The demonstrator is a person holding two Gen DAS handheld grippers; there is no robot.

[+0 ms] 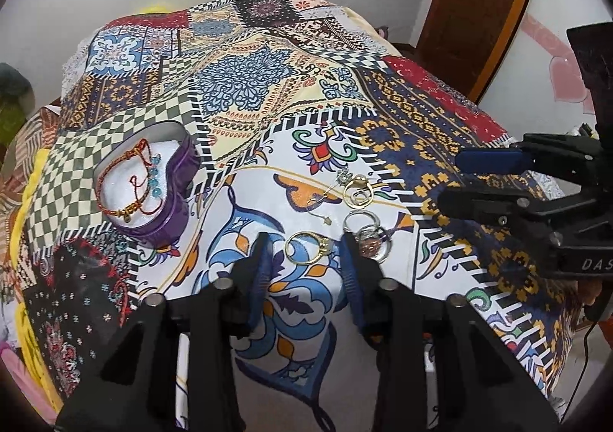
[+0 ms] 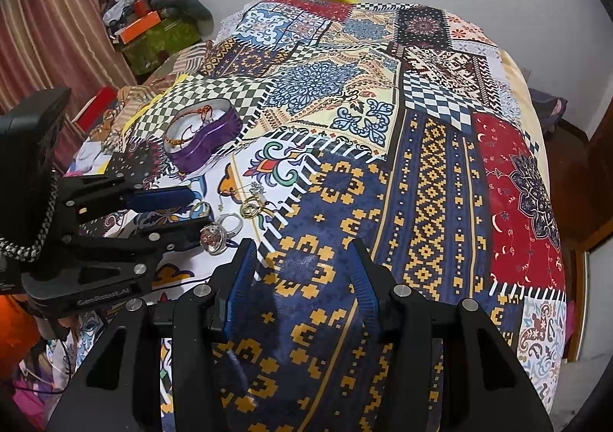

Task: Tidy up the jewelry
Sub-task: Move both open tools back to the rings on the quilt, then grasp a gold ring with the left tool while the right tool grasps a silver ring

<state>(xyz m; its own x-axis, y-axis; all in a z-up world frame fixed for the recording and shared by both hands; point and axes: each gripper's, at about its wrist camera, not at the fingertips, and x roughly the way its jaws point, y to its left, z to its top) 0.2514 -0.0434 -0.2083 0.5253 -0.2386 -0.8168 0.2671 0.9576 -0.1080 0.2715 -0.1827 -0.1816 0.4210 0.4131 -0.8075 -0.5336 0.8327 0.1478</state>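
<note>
A purple heart-shaped tin (image 1: 153, 179) lies open on the patterned bedspread (image 1: 249, 94) and holds a red-gold thread bracelet (image 1: 126, 179) with blue beads. It also shows in the right wrist view (image 2: 203, 137). Loose rings lie to its right: a gold ring (image 1: 306, 246), a silver stone ring (image 1: 369, 236), gold rings (image 1: 358, 192) and a thin chain (image 1: 322, 186). My left gripper (image 1: 306, 252) is open, its fingers on either side of the gold ring. My right gripper (image 2: 302, 259) is open and empty over the blue-gold patch; it shows at the left wrist view's right edge (image 1: 448, 179).
The bedspread (image 2: 421, 163) drapes over a bed. A wooden door (image 1: 479, 2) stands at the back right. Striped curtains (image 2: 49, 29) and a cluttered green box (image 2: 161, 37) are at the far left of the right wrist view.
</note>
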